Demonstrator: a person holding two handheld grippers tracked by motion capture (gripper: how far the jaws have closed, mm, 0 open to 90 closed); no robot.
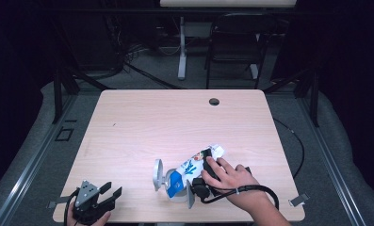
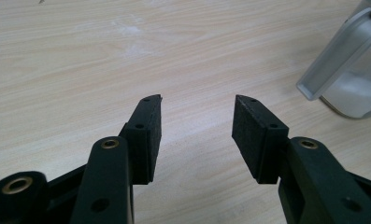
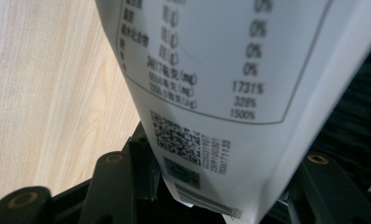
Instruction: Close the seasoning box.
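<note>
A pouch (image 1: 194, 165) is pinched by the right tool (image 1: 208, 172); the left tool (image 1: 110, 193) is spread, idle on the desk (image 1: 166, 117). Progress cannot be judged.

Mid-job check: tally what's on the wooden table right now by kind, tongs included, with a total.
Black two-jaw tongs: 2, left open over bare wood, right shut on the pouch
White printed plastic pouch with blue patches: 1
Grey-and-clear plastic holder at the pouch's lower end: 1
Total: 4

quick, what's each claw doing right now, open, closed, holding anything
Left claw: open, holding nothing, low over the table.
Right claw: closed on the white pouch.
</note>
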